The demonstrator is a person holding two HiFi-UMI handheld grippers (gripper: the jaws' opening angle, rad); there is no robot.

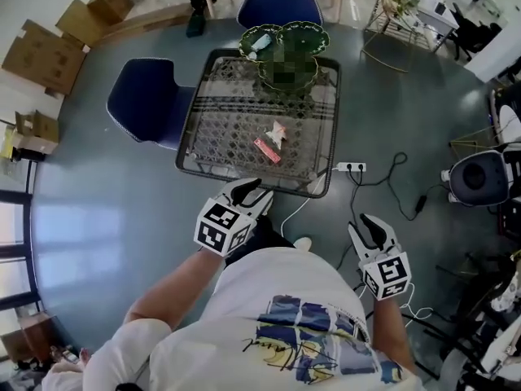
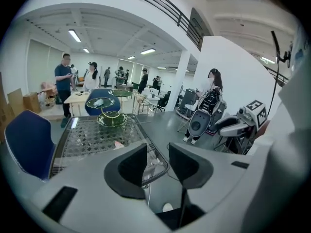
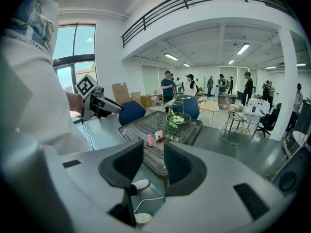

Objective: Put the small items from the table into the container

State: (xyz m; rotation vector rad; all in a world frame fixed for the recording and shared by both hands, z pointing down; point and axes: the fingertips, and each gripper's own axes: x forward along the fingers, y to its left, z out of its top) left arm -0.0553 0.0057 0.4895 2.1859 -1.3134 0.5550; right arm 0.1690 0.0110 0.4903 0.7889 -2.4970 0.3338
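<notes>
A lattice-topped glass table [image 1: 213, 129] stands in front of me. On it lie a pink packet [image 1: 267, 150] and a pale crumpled wrapper [image 1: 278, 133], side by side near the middle. At the far end stands a green two-tier dish [image 1: 286, 46] with a whitish item on one plate. My left gripper [image 1: 259, 194] hovers at the table's near edge, jaws apart and empty. My right gripper [image 1: 366, 225] is over the floor to the right of the table, open and empty. The right gripper view shows the packet [image 3: 150, 139] and wrapper [image 3: 158, 136] beyond the right gripper [image 3: 153, 152]. The left gripper [image 2: 157, 154] faces the table's corner.
Blue chairs stand at the table's left [image 1: 146, 96] and far side [image 1: 279, 5]. A power strip [image 1: 352, 167] with cables lies on the floor to the right. Cardboard boxes [image 1: 45, 55] are at the far left, a wire stand [image 1: 391, 23] at the far right. People stand in the background.
</notes>
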